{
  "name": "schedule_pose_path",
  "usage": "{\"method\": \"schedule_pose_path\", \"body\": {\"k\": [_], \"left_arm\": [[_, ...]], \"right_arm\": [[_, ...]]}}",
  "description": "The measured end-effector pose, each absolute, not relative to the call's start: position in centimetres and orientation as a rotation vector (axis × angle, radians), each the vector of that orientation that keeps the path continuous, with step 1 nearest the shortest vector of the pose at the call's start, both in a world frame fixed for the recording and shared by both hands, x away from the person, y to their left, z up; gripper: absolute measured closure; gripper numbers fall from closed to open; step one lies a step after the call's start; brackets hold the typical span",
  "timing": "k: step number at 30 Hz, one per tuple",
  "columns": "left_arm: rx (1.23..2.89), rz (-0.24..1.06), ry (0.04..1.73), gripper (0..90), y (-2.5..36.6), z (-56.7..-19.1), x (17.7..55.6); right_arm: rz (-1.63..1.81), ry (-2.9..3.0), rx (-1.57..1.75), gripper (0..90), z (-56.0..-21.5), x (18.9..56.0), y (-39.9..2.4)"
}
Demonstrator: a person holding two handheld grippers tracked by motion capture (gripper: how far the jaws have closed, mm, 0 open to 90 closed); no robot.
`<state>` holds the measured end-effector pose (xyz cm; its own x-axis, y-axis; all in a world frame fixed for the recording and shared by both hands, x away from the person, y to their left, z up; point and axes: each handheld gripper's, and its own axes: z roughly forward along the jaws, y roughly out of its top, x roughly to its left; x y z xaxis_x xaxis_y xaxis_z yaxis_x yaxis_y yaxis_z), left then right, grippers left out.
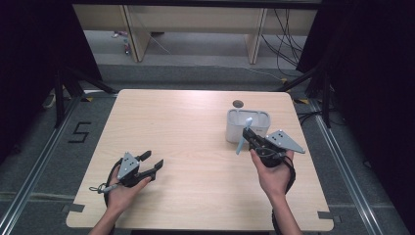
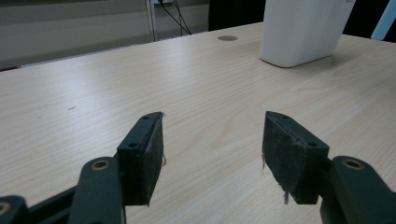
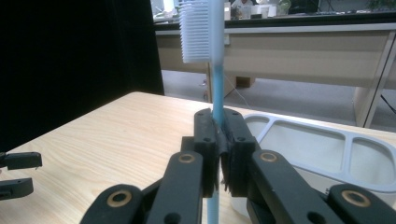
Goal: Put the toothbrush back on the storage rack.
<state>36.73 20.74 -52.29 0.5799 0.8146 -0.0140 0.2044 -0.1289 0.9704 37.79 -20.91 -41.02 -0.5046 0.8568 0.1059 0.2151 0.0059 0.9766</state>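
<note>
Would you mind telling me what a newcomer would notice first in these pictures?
Most striking is the light blue toothbrush with white bristles, clamped upright in the right tongs beside the white plastic compartmented holder at the table's far right. The left tongs rest open and empty on the pale wooden table, near its front left.

The table (image 1: 195, 147) is pale wood with a fine grain. Between the black right gripper (image 3: 218, 140) jaws stands a light blue toothbrush (image 3: 215, 60) with white bristles; just beyond them sits a white holder (image 1: 247, 125). The left gripper (image 1: 149, 165) is black, grey-plated.
</note>
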Motion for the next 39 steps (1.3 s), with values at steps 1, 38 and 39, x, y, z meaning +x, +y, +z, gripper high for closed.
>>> {"method": "schedule_pose_path", "body": {"k": [1,38,39], "left_arm": [[1.662,0.656,0.871,38.0,20.8,-52.2,36.7],[1.658,0.67,0.872,38.1,20.7,-52.2,36.6],[1.659,0.67,0.873,38.1,20.7,-52.2,36.6]], "right_arm": [[1.525,1.736,1.089,86.0,-40.9,37.9,-21.2],[1.513,1.678,1.115,85.9,-39.4,38.4,-23.1],[1.507,1.68,1.125,85.9,-39.3,38.4,-23.2]]}}
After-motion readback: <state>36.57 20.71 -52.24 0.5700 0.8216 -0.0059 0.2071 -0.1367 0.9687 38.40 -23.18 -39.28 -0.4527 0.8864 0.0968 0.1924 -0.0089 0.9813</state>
